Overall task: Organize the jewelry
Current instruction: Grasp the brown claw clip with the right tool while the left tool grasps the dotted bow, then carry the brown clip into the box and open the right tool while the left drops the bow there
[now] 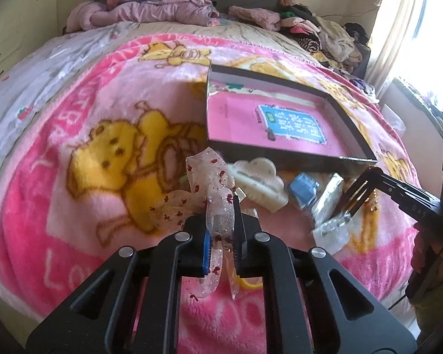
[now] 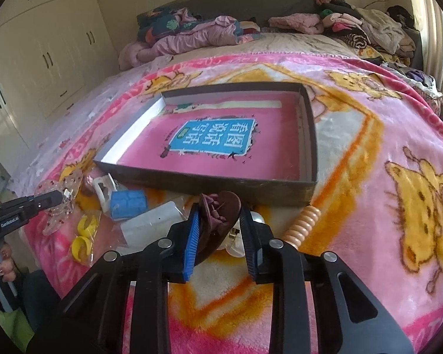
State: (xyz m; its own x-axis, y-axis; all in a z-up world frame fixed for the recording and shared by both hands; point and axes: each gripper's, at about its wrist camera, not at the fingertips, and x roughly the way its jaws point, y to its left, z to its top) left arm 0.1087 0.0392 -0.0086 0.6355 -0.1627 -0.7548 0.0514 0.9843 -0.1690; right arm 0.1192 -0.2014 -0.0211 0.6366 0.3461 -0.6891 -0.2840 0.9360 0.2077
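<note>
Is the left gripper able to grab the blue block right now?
Probably not yet. The left gripper has its jaws shut on the sheer bow, so it is full. The blue block lies uncovered on the blanket nearby, but the bow must go first.

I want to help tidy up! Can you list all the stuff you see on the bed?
Sheer ribbon bow with red dots: one, clear-white, in left gripper.
Maroon fabric hair piece: one, dark red, in right gripper.
Shallow dark cardboard box: one, pink book inside, mid-blanket.
Cream claw clip: one, before the box.
Blue block-shaped item: one, beside clip.
Yellow rings: two, bagged, near edge.
Orange ribbed bangle: one, right of pile.
Pink cartoon blanket: one, covering bed.
Left gripper: shut.
Right gripper: shut.
</note>
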